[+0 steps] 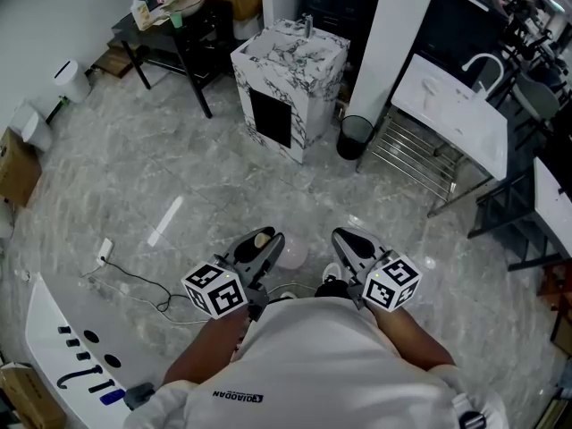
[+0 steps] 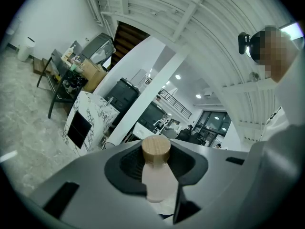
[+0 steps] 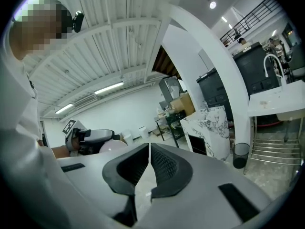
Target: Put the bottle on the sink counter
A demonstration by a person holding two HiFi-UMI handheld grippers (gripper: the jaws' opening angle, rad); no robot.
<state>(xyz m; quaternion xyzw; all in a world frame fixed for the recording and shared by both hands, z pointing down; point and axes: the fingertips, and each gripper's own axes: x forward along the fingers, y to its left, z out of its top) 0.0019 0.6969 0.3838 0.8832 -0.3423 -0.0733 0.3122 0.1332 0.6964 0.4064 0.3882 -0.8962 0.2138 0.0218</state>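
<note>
**A:** What takes up most of the head view?

**B:** The grey veined floor [image 1: 179, 177]. At the right edge stands a white counter [image 1: 465, 123] with a curved tap, on a metal frame.

**A:** And straight ahead?

**B:** A marbled sink cabinet [image 1: 290, 70] with a dark opening in its front and a small tap on top. To its left is a black table [image 1: 179, 34] crowded with small items. To its right, on the floor, sits a black mesh bin [image 1: 355, 137].

**A:** Where are the grippers?

**B:** Both are low in the view, close to the person's body and well apart from the cabinet. The left gripper [image 1: 266, 244] is clamped on the bottle [image 2: 156, 180]. Its dark pads press in from both sides just under the cap.

**A:** So the bottle isn't on any counter?

**B:** No, it is held in the air above the floor. Its body is pale pink.

**A:** And the other hand?

**B:** The right gripper [image 3: 149, 151] sits just beside the left one. Its ribbed pads are drawn together with nothing between them.

**A:** Smallest detail?

**B:** The round, wood-coloured cap [image 2: 156, 148], which sits at the jaw tips.
</note>
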